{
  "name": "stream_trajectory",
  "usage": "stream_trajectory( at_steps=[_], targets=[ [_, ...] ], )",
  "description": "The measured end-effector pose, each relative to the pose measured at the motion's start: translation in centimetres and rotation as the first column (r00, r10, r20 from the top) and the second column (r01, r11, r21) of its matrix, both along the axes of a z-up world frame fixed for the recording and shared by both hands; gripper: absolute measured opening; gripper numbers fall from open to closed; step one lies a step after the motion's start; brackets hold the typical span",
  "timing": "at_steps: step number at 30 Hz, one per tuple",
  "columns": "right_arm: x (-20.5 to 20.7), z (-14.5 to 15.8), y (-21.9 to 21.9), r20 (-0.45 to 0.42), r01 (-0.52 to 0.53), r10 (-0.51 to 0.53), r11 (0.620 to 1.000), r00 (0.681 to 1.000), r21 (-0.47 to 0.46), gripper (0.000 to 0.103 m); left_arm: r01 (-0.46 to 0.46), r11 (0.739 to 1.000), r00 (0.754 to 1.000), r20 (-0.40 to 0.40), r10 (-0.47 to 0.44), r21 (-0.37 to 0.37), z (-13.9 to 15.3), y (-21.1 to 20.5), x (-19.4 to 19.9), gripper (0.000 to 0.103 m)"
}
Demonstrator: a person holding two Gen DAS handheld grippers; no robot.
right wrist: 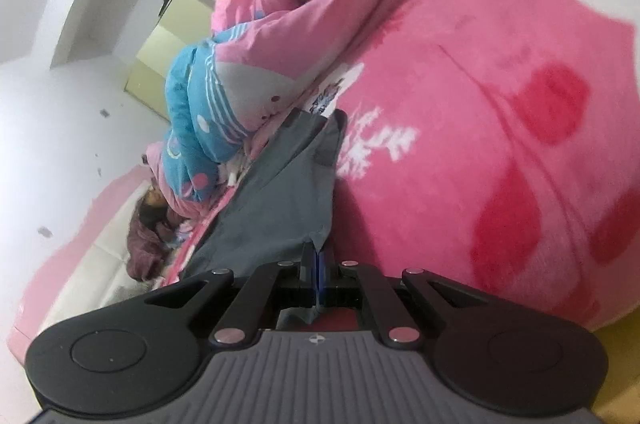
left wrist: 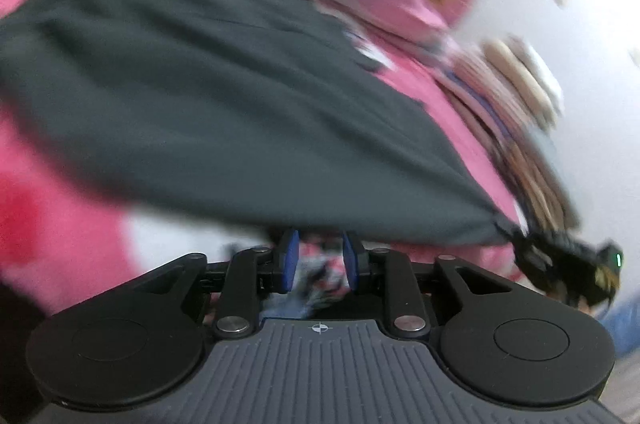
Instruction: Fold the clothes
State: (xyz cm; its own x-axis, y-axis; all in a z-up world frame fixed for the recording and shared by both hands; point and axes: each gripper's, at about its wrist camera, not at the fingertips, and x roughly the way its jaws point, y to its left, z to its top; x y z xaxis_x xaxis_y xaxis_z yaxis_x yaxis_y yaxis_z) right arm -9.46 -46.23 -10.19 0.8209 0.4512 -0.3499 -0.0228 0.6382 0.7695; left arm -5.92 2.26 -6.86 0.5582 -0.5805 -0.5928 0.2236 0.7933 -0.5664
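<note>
Before you: dark grey garment (right wrist: 280,199), matt smooth cloth, pink blanket (right wrist: 480,103), plush fleece, quilt (right wrist: 208,111), soft printed cotton, your right gripper (right wrist: 318,264), matt black plastic, blue pads.

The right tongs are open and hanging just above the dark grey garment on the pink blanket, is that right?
Not quite. The right tongs are shut on the dark grey garment, pinching its corner, as the right wrist view shows. The garment does lie on the pink blanket.

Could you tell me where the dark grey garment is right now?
The dark grey garment lies on the pink blanket, its corner pinched in the right gripper, beside the bundled pink and blue quilt.
</note>
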Motion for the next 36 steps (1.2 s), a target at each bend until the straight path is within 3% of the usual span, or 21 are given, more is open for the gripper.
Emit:
stream_trajectory(
  at_steps=[4, 9, 12, 15, 20, 22, 25, 29, 32, 36],
  targets=[
    [0.9, -0.5, 0.2, -0.066, 0.002, -0.003, 1.000, 0.998, -0.009, 0.001, -0.162, 0.984, 0.987, -0.036, 0.159, -0.074, -1.0, 3.0, -1.4, 0.037],
    [1.0, -0.8, 0.0, -0.115, 0.021, -0.019, 1.000, 0.993, 0.017, 0.001, -0.325, 0.931, 0.945, -0.014, 0.328, -0.167, -2.3, 5.4, -1.5, 0.038],
    [1.3, -0.6, 0.1, -0.134, 0.027, -0.024, 0.999, 0.991, 0.025, 0.001, -0.396, 0.899, 0.916, -0.014, 0.401, -0.186, -2.7, 6.0, -0.4, 0.038],
    [2.3, 1.3, 0.7, -0.132, 0.014, -0.016, 1.000, 0.991, -0.012, 0.001, -0.445, 0.882, 0.893, 0.000, 0.451, -0.153, -2.5, 6.2, 0.7, 0.029],
    [1.0, 8.5, 2.4, 0.075, -0.014, 0.028, 0.985, 0.997, -0.174, 0.000, -0.477, 0.877, 0.877, 0.037, 0.479, -0.056, -1.9, 5.7, 1.0, 0.020],
    [0.4, 8.5, 2.8, 0.065, -0.013, 0.028, 0.974, 0.997, -0.224, 0.001, -0.477, 0.878, 0.877, 0.042, 0.478, -0.037, -2.1, 5.6, 0.9, 0.020],
    [1.4, 4.4, 2.0, -0.125, -0.043, 0.014, 0.973, 0.992, -0.227, 0.003, -0.468, 0.884, 0.881, 0.066, 0.468, -0.010, -2.3, 5.5, 0.7, 0.020],
    [2.0, 1.4, -1.0, -0.247, 0.004, -0.056, 0.979, 0.967, -0.204, 0.003, -0.456, 0.890, 0.888, 0.084, 0.453, 0.015, -2.3, 5.5, 0.8, 0.020],
    [2.5, 4.2, -2.1, -0.142, 0.085, -0.129, 0.956, 0.981, -0.282, 0.011, -0.440, 0.897, 0.894, 0.115, 0.434, 0.033, -2.3, 5.3, 0.7, 0.020],
    [7.6, 5.7, -0.8, -0.102, 0.006, -0.038, 0.953, 0.994, -0.302, 0.027, -0.426, 0.905, 0.897, 0.141, 0.419, 0.023, -2.6, 5.4, 0.5, 0.020]
  ],
)
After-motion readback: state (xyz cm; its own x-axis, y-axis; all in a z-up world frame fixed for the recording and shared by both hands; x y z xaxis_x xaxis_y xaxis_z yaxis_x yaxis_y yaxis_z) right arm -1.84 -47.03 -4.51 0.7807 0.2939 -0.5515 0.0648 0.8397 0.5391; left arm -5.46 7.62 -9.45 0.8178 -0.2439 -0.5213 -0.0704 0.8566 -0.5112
